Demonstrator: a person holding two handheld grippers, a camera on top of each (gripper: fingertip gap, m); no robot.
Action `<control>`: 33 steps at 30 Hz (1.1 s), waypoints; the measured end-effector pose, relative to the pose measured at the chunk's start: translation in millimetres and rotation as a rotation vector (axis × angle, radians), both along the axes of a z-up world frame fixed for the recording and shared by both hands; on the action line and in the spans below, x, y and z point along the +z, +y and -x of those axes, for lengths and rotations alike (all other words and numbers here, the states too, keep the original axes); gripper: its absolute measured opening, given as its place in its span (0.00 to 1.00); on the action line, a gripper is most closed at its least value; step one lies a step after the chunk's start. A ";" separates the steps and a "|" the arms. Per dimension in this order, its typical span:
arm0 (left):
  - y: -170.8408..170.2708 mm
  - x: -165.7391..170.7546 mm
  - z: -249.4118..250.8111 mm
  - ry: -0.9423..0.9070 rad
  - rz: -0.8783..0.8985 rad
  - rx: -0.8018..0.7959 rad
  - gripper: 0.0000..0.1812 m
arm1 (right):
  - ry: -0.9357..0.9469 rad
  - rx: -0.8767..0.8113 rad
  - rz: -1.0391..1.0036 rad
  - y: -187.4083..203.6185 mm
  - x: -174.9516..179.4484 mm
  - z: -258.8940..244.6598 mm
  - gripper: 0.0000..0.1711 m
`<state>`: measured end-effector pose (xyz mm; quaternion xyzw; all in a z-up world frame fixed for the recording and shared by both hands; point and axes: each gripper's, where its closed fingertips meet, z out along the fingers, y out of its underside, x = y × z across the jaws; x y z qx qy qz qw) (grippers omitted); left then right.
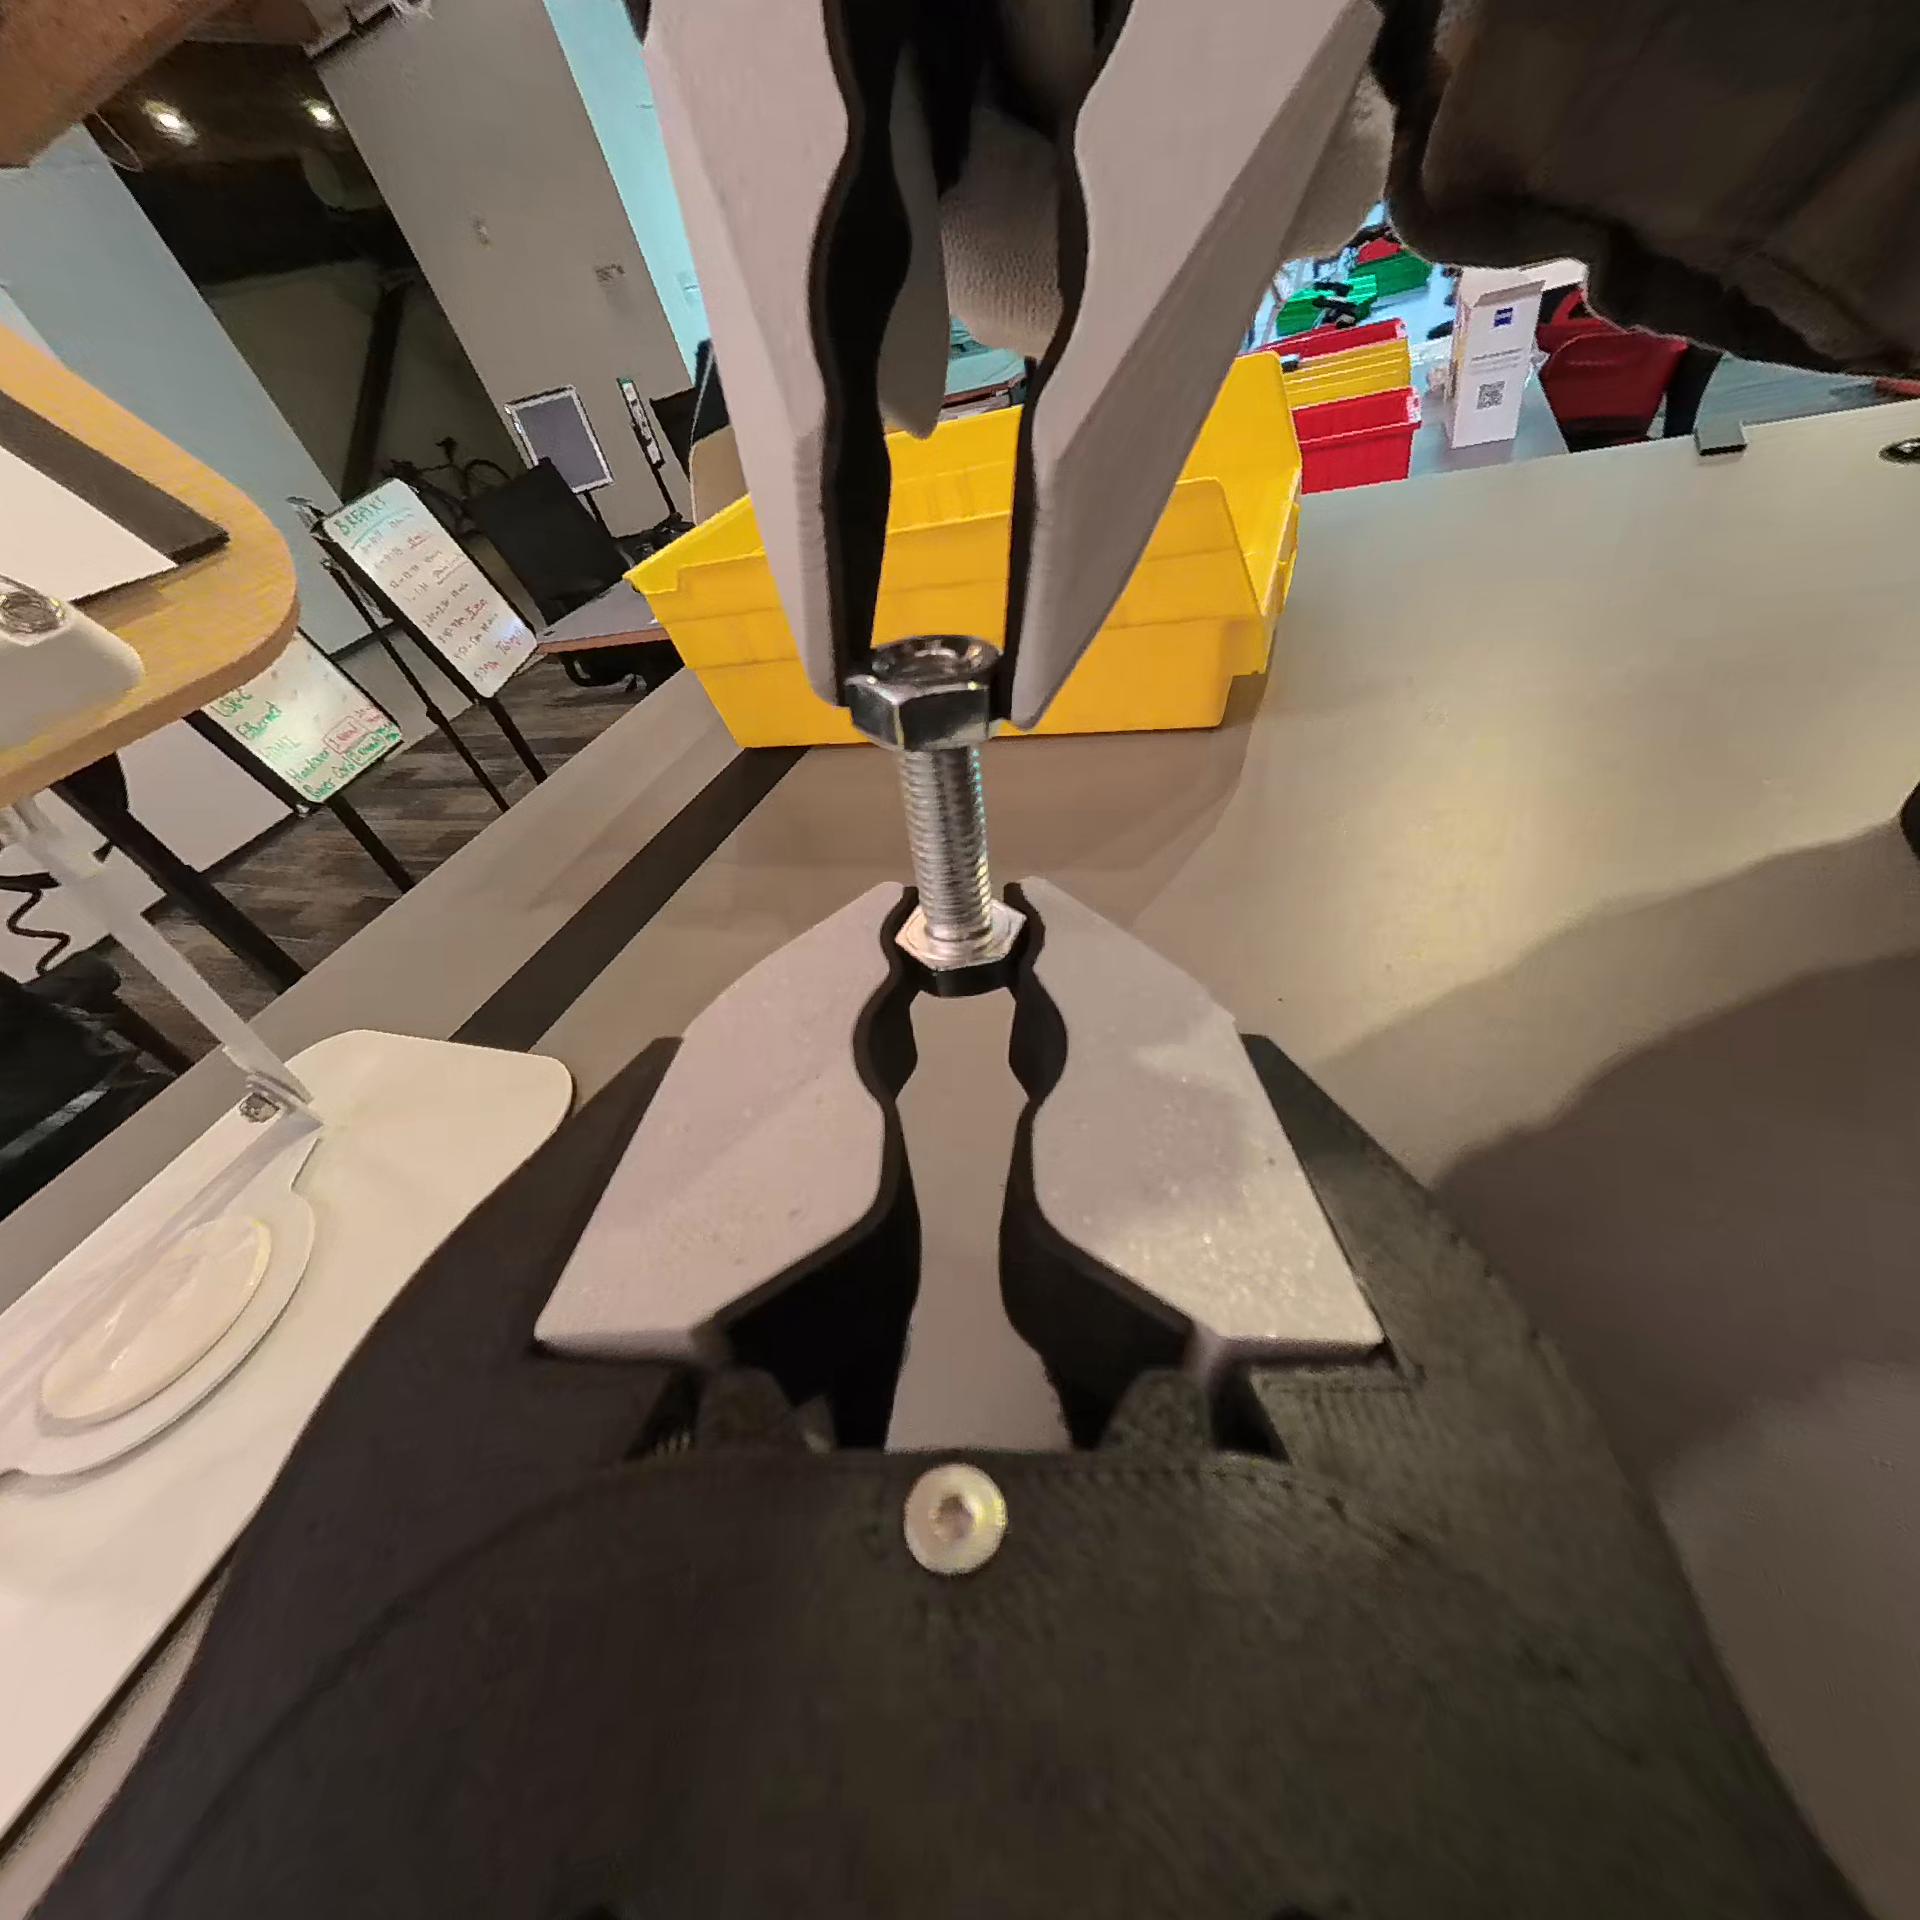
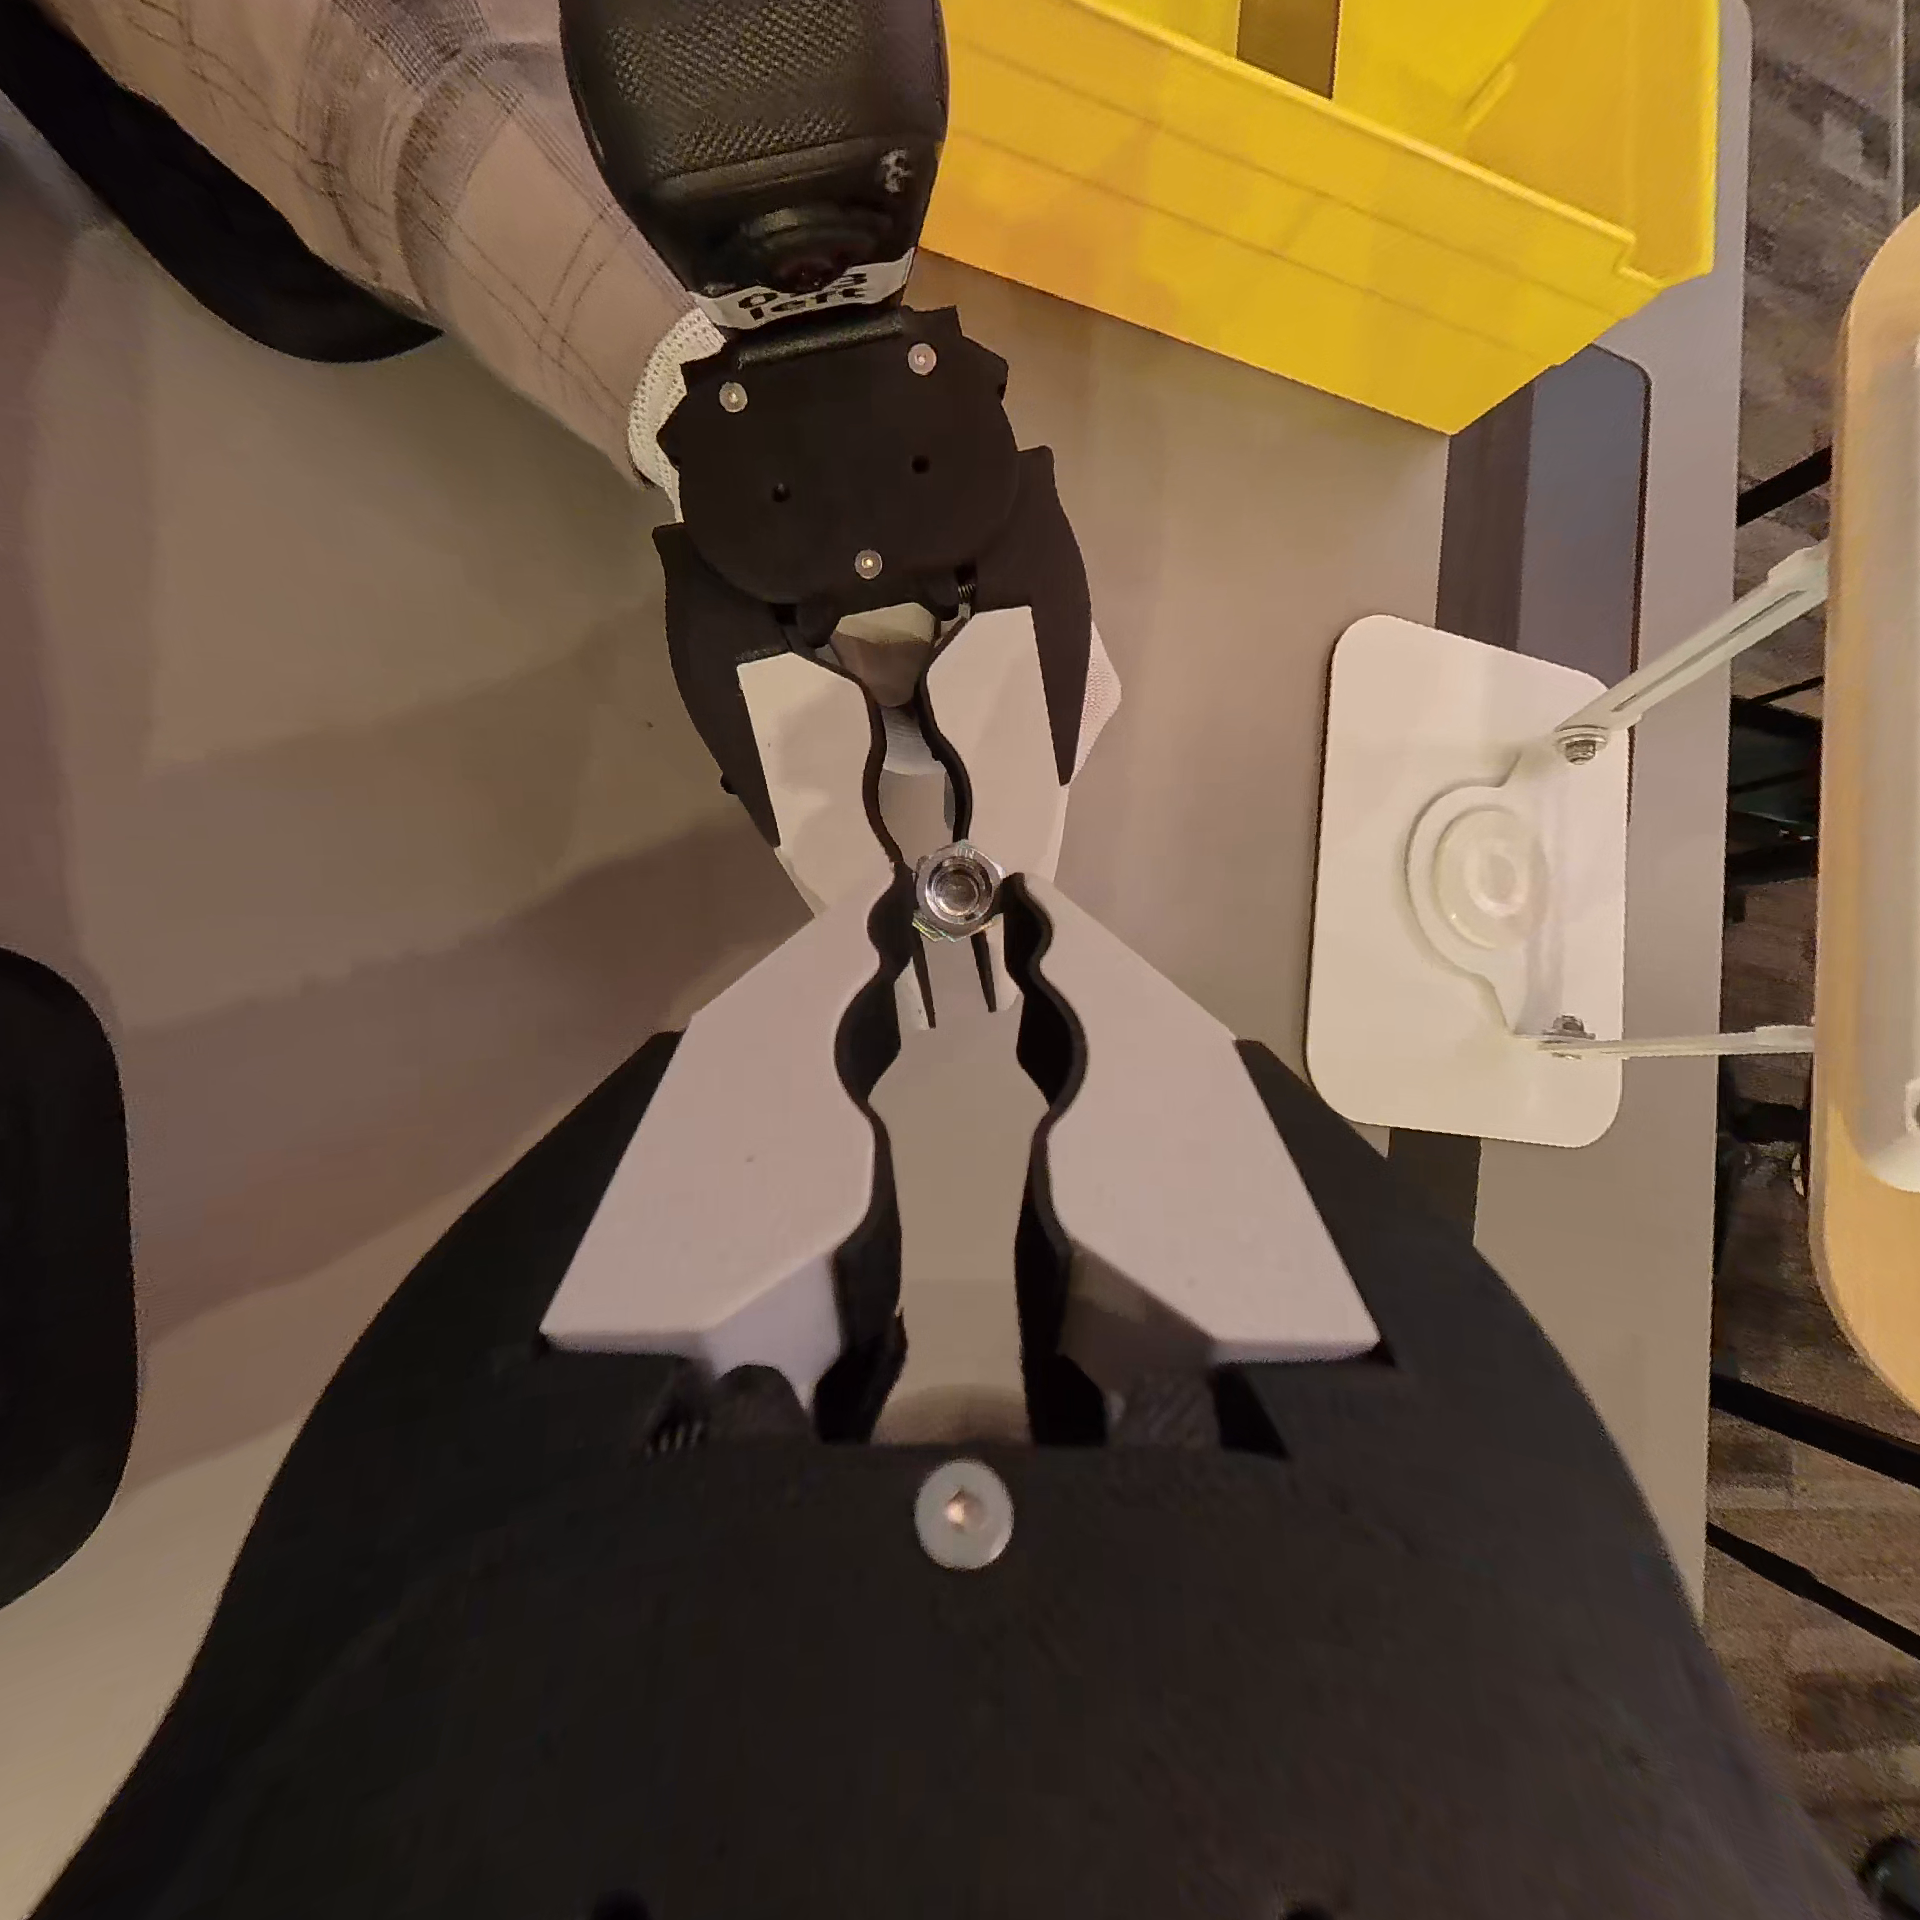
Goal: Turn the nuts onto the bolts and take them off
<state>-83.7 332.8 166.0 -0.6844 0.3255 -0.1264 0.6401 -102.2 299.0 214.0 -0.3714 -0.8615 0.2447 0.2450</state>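
Bolt (image 1: 940,831) upright between our grippers: left gripper (image 1: 958,940) clamps the nut (image 1: 961,948) at its lower end, right gripper (image 1: 920,696) pinches its head on top, above the desk (image 1: 1558,727). Beyond, a yellow bin (image 1: 1174,613), contents unseen.

The left gripper (image 1: 958,940) reaches forward level above the table, its white fingers (image 1: 790,1091) drawn close and pinching a nut. The right gripper (image 1: 923,696) comes down from above, tips pointing at the left one's tips, clamped on the bolt head. A gloved hand (image 2: 665,405) grips the left gripper's handle.
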 end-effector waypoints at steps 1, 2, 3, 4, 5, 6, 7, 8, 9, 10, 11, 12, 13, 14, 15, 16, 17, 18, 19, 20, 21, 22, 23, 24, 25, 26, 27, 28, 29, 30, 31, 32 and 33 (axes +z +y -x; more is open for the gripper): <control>0.2 -0.1 0.1 0.004 -0.003 0.004 0.08 | 0.001 0.000 -0.002 0.4 -0.4 -0.6 0.09; 0.9 0.3 0.9 0.004 -0.006 0.012 0.08 | 0.006 -0.007 -0.002 1.2 -0.2 -0.4 0.09; 1.2 0.8 1.5 0.002 -0.007 0.017 0.08 | 0.014 -0.014 0.002 1.4 0.2 0.1 0.09; 1.6 0.2 1.8 0.006 -0.006 0.022 0.08 | 0.019 -0.023 0.004 1.6 -0.1 0.3 0.09; 3.1 -0.5 3.5 0.009 -0.005 0.038 0.08 | 0.023 -0.043 0.002 3.3 -0.9 1.1 0.09; 5.0 -1.1 5.7 0.008 0.001 0.057 0.08 | 0.031 -0.070 -0.003 5.8 -1.5 2.5 0.09; 6.0 -1.8 6.8 0.005 0.007 0.064 0.08 | 0.038 -0.097 0.000 7.3 -2.1 3.6 0.09; 6.8 -2.8 7.7 0.007 0.010 0.072 0.08 | 0.044 -0.122 0.007 8.0 -2.9 4.4 0.09; 8.2 -4.0 9.4 0.015 0.012 0.089 0.08 | 0.048 -0.151 0.013 9.3 -3.9 5.3 0.09; 9.4 -5.6 10.5 0.026 0.015 0.103 0.08 | 0.049 -0.181 0.020 10.5 -5.4 5.8 0.09; 9.9 -7.1 10.5 0.031 0.017 0.107 0.08 | 0.046 -0.209 0.031 11.0 -6.7 5.8 0.09; 10.7 -7.4 11.2 0.032 0.017 0.117 0.08 | 0.049 -0.241 0.042 11.7 -7.3 6.3 0.09; 12.2 -7.8 13.1 0.030 0.022 0.134 0.08 | 0.055 -0.282 0.053 13.2 -7.6 7.5 0.09; 13.4 -8.9 14.6 0.034 0.027 0.148 0.08 | 0.059 -0.325 0.064 15.0 -8.4 8.4 0.09; 14.4 -10.3 16.1 0.041 0.028 0.161 0.08 | 0.061 -0.371 0.079 16.7 -9.7 9.2 0.09; 15.5 -11.8 17.8 0.049 0.032 0.174 0.08 | 0.065 -0.413 0.092 18.1 -11.1 10.1 0.09; 16.3 -13.9 18.7 0.056 0.040 0.181 0.08 | 0.069 -0.447 0.100 19.0 -12.8 10.6 0.09; 16.9 -15.7 19.1 0.063 0.044 0.187 0.08 | 0.067 -0.481 0.104 20.2 -14.7 10.3 0.09; 17.2 -16.9 19.4 0.069 0.046 0.192 0.08 | 0.067 -0.505 0.105 20.7 -15.9 10.2 0.09; 17.2 -17.8 18.9 0.071 0.050 0.193 0.08 | 0.067 -0.521 0.107 20.4 -16.6 10.2 0.09; 17.1 -18.0 18.4 0.067 0.052 0.191 0.08 | 0.065 -0.534 0.104 20.7 -16.9 10.0 0.09; 17.1 -17.9 18.1 0.062 0.054 0.190 0.08 | 0.065 -0.543 0.098 21.1 -16.7 9.7 0.09; 16.9 -17.9 17.7 0.060 0.055 0.187 0.08 | 0.064 -0.546 0.094 21.1 -16.6 9.7 0.09; 16.7 -17.7 17.5 0.056 0.056 0.185 0.08 | 0.065 -0.544 0.089 21.0 -16.3 9.9 0.09; 16.6 -17.1 17.5 0.049 0.057 0.185 0.08 | 0.069 -0.542 0.084 20.9 -15.7 10.3 0.09; 16.4 -16.9 17.4 0.046 0.059 0.183 0.08 | 0.069 -0.543 0.083 20.9 -15.4 10.3 0.09; 16.2 -16.5 17.2 0.043 0.058 0.181 0.08 | 0.069 -0.543 0.079 21.2 -15.1 10.3 0.09; 16.1 -16.3 17.0 0.041 0.058 0.180 0.08 | 0.074 -0.544 0.075 21.7 -14.2 10.5 0.12; 15.9 -16.3 16.6 0.041 0.059 0.178 0.08 | 0.081 -0.543 0.076 21.6 -12.8 10.9 0.13; 15.8 -16.9 16.4 0.042 0.060 0.177 0.08 | 0.083 -0.542 0.078 21.6 -11.7 10.8 0.14; 15.6 -16.8 16.1 0.041 0.060 0.176 0.08 | 0.088 -0.540 0.076 21.8 -10.0 10.9 0.16; 15.4 -16.3 15.8 0.036 0.060 0.174 0.08 | 0.089 -0.536 0.077 21.5 -8.9 10.5 0.17; 15.2 -15.3 15.8 0.028 0.060 0.172 0.08 | 0.092 -0.531 0.077 21.2 -7.0 9.5 0.17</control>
